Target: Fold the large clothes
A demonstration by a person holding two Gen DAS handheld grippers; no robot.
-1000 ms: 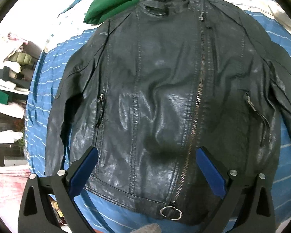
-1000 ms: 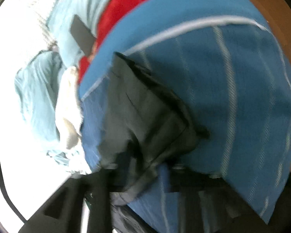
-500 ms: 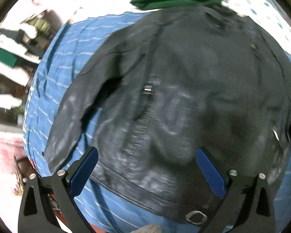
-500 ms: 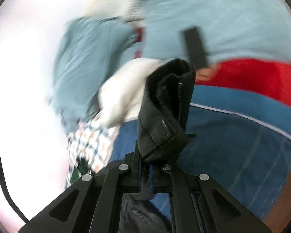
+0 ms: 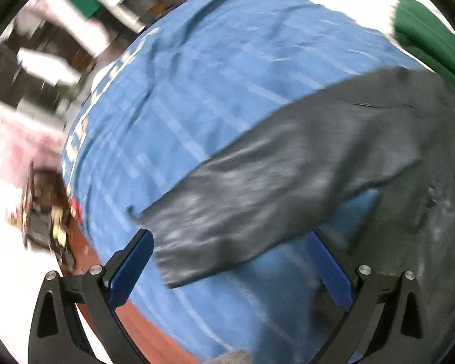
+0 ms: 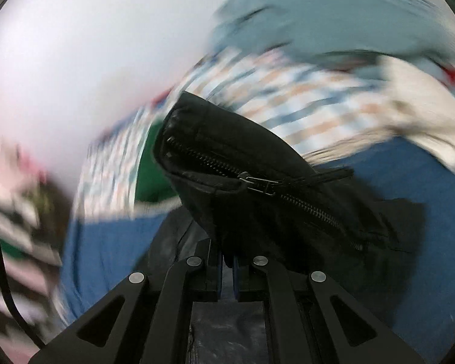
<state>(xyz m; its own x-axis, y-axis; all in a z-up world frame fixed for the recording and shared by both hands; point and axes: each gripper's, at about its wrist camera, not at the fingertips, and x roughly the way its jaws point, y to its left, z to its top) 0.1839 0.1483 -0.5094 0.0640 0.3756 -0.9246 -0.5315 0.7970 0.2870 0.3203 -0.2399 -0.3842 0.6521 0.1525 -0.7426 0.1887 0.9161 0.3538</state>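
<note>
A black leather jacket lies on a blue striped sheet. In the left wrist view its left sleeve stretches across the sheet, with the cuff end between my fingers. My left gripper is open, just above the cuff. My right gripper is shut on the other sleeve's zippered cuff, which stands up lifted in front of the camera. Both views are motion-blurred.
A green garment lies at the sheet's far right. Checked cloth, pale blue cloth and white cloth are piled beyond the sheet. The bed's red-brown edge and floor clutter are at the left.
My left gripper swung left from the jacket's front to its left sleeve cuff, still open. My right gripper lifted and carried the zippered cuff, turning towards the cloth pile.
</note>
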